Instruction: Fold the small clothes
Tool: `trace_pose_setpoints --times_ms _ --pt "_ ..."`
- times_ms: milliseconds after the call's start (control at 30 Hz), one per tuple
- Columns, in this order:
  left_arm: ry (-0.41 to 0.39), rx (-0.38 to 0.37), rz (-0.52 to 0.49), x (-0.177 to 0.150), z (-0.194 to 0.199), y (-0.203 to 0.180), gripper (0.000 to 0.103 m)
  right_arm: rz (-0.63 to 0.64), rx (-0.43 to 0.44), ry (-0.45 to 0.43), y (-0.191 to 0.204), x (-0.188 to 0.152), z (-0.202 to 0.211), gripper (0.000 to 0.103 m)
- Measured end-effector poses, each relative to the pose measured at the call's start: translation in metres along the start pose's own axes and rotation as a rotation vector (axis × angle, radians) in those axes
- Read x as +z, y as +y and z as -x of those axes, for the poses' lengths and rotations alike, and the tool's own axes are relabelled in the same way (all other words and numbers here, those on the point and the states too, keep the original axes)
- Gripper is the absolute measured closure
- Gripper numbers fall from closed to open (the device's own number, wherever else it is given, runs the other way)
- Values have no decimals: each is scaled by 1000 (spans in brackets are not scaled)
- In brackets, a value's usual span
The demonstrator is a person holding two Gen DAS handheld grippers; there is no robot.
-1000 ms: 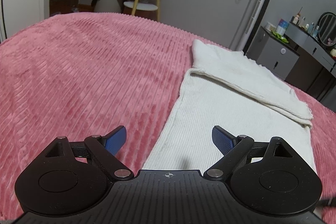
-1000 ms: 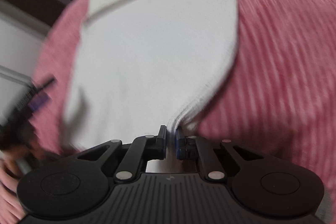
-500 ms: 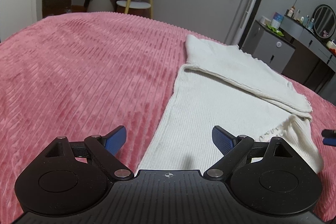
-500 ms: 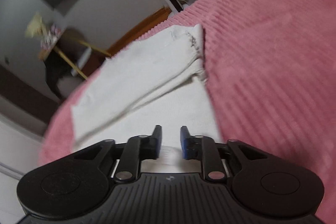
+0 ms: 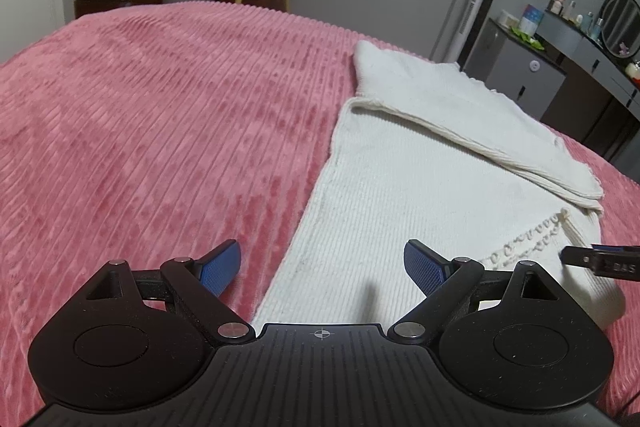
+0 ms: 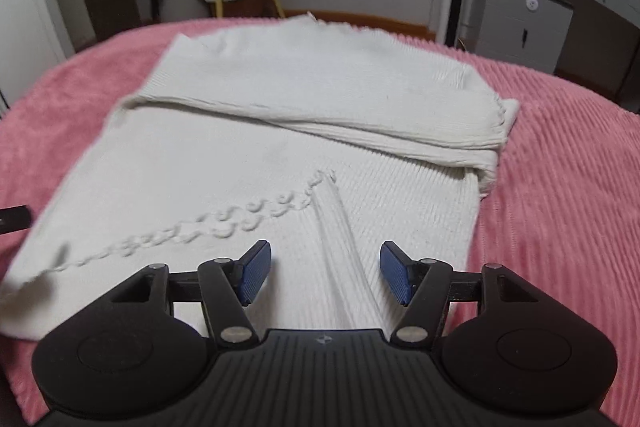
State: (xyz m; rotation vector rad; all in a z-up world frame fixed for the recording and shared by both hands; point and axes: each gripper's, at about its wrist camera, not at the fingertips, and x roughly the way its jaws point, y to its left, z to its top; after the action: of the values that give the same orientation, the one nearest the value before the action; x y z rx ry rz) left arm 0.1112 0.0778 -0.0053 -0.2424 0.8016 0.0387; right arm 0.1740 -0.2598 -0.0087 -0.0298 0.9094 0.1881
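So the white ribbed knit garment lies partly folded on the pink ribbed bedspread. Looks soft, light and floppy, so I'd pinch a doubled hem corner. Left gripper hangs wide with nothing in it; right gripper, jaws just opening, straddles a raised crease without pinching.

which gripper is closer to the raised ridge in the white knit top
Right. The right gripper, fingers just opened, straddles the ridge without pressing it. The left gripper hangs open over the white knit top's opposite edge.
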Motion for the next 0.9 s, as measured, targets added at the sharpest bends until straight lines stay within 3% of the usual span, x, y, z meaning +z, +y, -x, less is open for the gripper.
trace_pose_setpoints --times_ms 33,100,133,233,367,533,633,733,900 --pt "2 4 2 0 -1 0 10 -1 4 8 1 0 -4 59" --pt "9 9 3 0 -4 1 10 19 11 4 5 1 -7 90" --pt "11 10 2 0 -5 1 10 34 8 -4 7 1 -5 97" --pt "17 13 -2 1 -8 1 10 61 -73 -68 11 3 2 97" --pt "3 -1 -11 5 -4 2 10 -49 -182 -137 -14 6 12 98" --pt "-3 -103 35 15 5 11 9 -191 -315 -108 -53 0 9 98" --pt "25 -105 30 18 -2 11 9 -236 -283 -58 -68 -10 -1 97" --pt "9 -87 54 23 -4 15 9 -218 -260 -74 -67 -17 0 96" --pt "134 -133 134 34 -36 30 13 -278 -150 -93 -79 -21 6 94"
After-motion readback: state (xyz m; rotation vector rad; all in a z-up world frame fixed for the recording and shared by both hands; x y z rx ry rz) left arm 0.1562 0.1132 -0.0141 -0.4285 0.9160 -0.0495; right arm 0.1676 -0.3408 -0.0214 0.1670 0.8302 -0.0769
